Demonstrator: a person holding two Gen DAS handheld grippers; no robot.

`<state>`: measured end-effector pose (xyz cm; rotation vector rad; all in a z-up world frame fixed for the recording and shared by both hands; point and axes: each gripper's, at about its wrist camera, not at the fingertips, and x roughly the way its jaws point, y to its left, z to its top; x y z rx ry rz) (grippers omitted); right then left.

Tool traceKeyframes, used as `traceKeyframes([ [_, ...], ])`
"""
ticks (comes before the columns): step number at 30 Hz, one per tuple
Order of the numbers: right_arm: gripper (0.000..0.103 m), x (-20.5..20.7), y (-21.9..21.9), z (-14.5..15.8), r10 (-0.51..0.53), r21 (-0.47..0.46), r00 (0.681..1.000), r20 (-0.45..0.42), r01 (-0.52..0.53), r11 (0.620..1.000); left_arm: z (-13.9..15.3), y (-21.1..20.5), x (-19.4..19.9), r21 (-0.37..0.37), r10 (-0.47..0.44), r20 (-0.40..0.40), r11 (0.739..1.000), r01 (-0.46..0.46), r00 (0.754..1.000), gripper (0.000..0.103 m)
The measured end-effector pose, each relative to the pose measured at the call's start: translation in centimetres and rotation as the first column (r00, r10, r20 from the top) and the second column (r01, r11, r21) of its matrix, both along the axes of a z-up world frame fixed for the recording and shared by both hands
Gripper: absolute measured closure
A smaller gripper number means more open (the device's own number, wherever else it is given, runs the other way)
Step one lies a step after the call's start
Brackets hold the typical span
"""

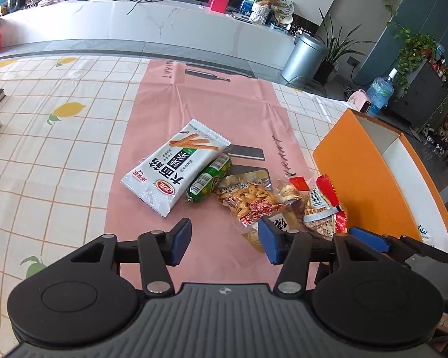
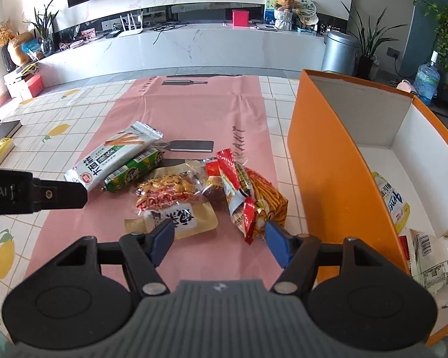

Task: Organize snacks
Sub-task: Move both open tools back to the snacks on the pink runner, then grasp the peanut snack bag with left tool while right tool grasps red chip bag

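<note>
Red-striped snack bag [image 2: 248, 200]: lies just ahead of my right tongs [image 2: 221, 240], long axis near-to-far, both tongs wide and empty, left tongs [image 1: 224, 243] farther off.

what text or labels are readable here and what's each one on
"大面筋" on the white snack packet, upside down from the left wrist.
"ot.AI", cut off by the frame edge, on the left gripper's black body at the right wrist view's left edge.
"4me", partly hidden, on the yellow packet in the orange box.
Pink mat lettering, barcodes and other wrappers: too small or blurred to read.
</note>
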<state>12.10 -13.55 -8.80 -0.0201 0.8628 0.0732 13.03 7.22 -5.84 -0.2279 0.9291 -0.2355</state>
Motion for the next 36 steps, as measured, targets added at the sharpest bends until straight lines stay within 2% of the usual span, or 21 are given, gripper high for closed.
traceKeyframes([
  [2, 0.031, 0.4, -0.3, -0.4, -0.003, 0.017, 1.0, -0.003, 0.003, 1.0, -0.6, 0.0, 0.4, -0.001, -0.003, -0.007, 1.0, 0.003, 1.0, 0.043],
  [6, 0.03, 1.0, -0.4, -0.9, 0.004, -0.005, 1.0, 0.02, -0.004, 1.0, -1.1, -0.2, 1.0, 0.031, -0.009, 0.012, 0.999, 0.008, 1.0, 0.043],
  [9, 0.03, 1.2, -0.2, -0.6, 0.021, -0.069, 0.997, 0.078, -0.016, 0.997, -1.7, -0.7, 1.7, 0.035, -0.038, -0.001, 0.999, 0.038, 0.999, 0.043],
  [12, 0.03, 1.9, 0.0, -0.8, 0.064, -0.129, 0.993, 0.1, -0.051, 0.99, -2.5, -1.5, 2.2, 0.013, -0.048, -0.019, 0.999, 0.049, 0.999, 0.043],
  [21, 0.047, 3.0, -1.0, -2.2, 0.089, -0.134, 0.992, 0.094, -0.076, 0.988, -4.4, -2.9, 3.5, -0.027, -0.057, -0.065, 0.998, 0.055, 0.996, 0.04],
  [23, 0.055, 2.9, -1.1, -2.3, 0.085, -0.14, 0.991, 0.098, -0.071, 0.988, -4.8, -3.1, 3.7, -0.038, -0.058, -0.077, 0.998, 0.056, 0.995, 0.04],
  [25, 0.058, 2.8, -1.5, -2.3, 0.087, -0.115, 0.991, 0.097, -0.075, 0.991, -5.2, -3.4, 3.8, -0.048, -0.063, -0.087, 0.997, 0.059, 0.994, 0.039],
  [27, 0.063, 2.9, -2.0, -2.3, 0.081, -0.053, 0.994, 0.078, -0.077, 0.996, -5.5, -3.8, 3.9, -0.041, -0.06, -0.098, 0.998, 0.057, 0.993, 0.039],
  [28, 0.063, 2.8, -2.2, -2.4, 0.078, -0.032, 0.994, 0.075, -0.076, 0.997, -5.6, -3.9, 3.8, -0.038, -0.06, -0.095, 0.998, 0.056, 0.994, 0.04],
  [29, 0.063, 2.7, -2.2, -2.4, 0.079, -0.028, 0.994, 0.075, -0.077, 0.997, -5.5, -4.0, 3.8, -0.034, -0.059, -0.088, 0.998, 0.056, 0.994, 0.049],
  [30, 0.064, 2.7, -2.2, -2.4, 0.079, -0.025, 0.994, 0.075, -0.078, 0.997, -5.5, -4.0, 3.7, -0.03, -0.062, -0.087, 0.998, 0.06, 0.994, 0.063],
  [31, 0.064, 2.6, -2.2, -2.4, 0.079, -0.017, 0.994, 0.075, -0.078, 0.997, -5.4, -4.1, 3.6, -0.027, -0.065, -0.09, 0.998, 0.063, 0.994, 0.067],
  [36, 0.065, 2.0, -1.7, -2.3, 0.104, 0.0, 0.992, 0.069, -0.104, 0.995, -5.0, -3.5, 2.7, -0.032, -0.065, -0.108, 0.998, 0.062, 0.992, 0.071],
])
